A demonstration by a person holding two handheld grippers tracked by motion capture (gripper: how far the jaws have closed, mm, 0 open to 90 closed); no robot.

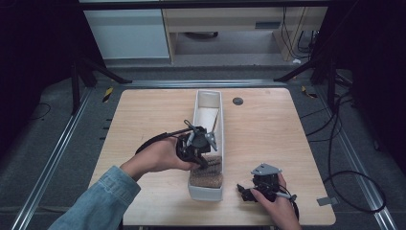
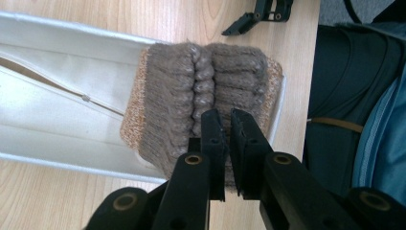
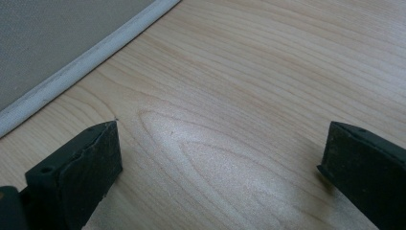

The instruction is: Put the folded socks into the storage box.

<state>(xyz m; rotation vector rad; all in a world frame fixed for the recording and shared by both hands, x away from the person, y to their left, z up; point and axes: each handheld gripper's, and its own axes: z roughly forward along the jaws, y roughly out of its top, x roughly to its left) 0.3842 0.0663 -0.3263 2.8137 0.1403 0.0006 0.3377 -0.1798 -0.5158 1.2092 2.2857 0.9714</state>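
Knitted brown cloth (image 2: 203, 91) lies folded at the near end of a long white tray (image 1: 194, 190), on top of a lighter, orange-tan layer whose edges show around it. The left gripper (image 2: 226, 125) hangs over this cloth with its jaws drawn almost together, a thin slit between them; whether they pinch any yarn I cannot tell. Nearer the person's edge of the worktop (image 1: 268, 129), off to the right of the tray, the right gripper (image 1: 247, 190) rests low over bare wood with its jaws spread wide and nothing between them. Farther along, the tray runs away toward the middle of the worktop, pale sheets lying inside it.
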